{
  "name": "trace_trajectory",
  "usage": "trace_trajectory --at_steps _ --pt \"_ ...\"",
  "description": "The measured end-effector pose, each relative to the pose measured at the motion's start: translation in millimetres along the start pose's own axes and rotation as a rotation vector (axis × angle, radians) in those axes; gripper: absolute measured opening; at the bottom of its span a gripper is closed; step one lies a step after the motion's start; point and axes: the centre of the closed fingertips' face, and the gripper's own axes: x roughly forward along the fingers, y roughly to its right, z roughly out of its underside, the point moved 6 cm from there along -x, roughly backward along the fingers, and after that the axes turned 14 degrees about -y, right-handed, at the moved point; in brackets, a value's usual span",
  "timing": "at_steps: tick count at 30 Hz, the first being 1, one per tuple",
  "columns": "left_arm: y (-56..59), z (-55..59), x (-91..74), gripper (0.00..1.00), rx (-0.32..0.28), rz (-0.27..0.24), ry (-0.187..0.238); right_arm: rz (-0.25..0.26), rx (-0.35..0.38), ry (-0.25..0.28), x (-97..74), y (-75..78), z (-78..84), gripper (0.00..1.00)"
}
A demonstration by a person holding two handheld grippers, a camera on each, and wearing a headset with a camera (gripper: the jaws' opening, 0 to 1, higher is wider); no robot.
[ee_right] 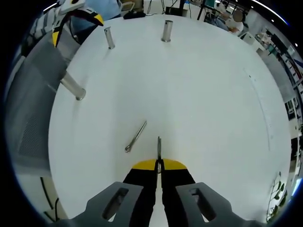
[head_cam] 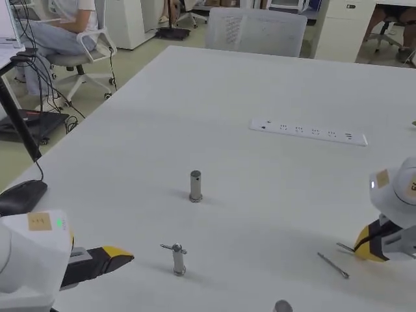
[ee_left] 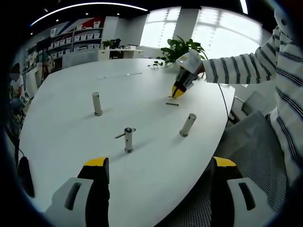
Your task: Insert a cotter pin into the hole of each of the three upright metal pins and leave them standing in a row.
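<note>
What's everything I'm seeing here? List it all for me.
Table: one, white, under everything.
Plain metal pins: two, silver, upright; one mid-table, one at the near edge.
Fitted metal pin: one, silver, upright, near left, cotter pin through it.
Loose cotter pin: one, silver, lying flat, near right.
Held cotter pin: one, silver, clamped, near right.
Power strip: one, white, far right.
Mouse: one, black, left edge.
Chair: one, grey, beyond the table.
Left claw: one, black-yellow, open.
Right claw: one, black-yellow, shut on a cotter pin.
</note>
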Motion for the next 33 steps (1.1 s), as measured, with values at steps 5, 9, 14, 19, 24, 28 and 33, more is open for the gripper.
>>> trace_trajectory --at_steps 5,9,14,19,24,28,33 --pt "0.3 -1.3 0.1 0.88 0.001 0.002 0.003 0.003 -0.001 -0.004 -1.9 0.6 2.2 0.03" --pt "2.2 -2.4 0.5 0.88 -0.002 0.016 0.005 0.005 -0.002 -0.006 -4.4 -0.5 3.1 0.03" --pt "3.1 -3.8 0.5 0.88 0.006 0.015 0.007 0.008 -0.003 -0.008 -6.7 -1.6 3.9 0.03" --pt "2.8 -4.3 0.2 0.87 0.010 0.012 0.008 0.011 -0.002 -0.006 -10.2 -2.6 4.1 0.03" --pt "3.4 -6.0 0.1 0.87 0.013 0.014 0.015 0.016 -0.006 -0.007 -13.7 -4.2 4.3 0.03" --pt "3.6 -9.5 -1.4 0.87 0.018 0.012 0.026 0.018 -0.010 -0.006 -16.6 -6.0 3.7 0.03" --pt "4.1 -13.5 -3.1 0.85 0.026 0.016 0.037 0.020 -0.022 -0.004 -19.8 -8.8 2.2 0.03"
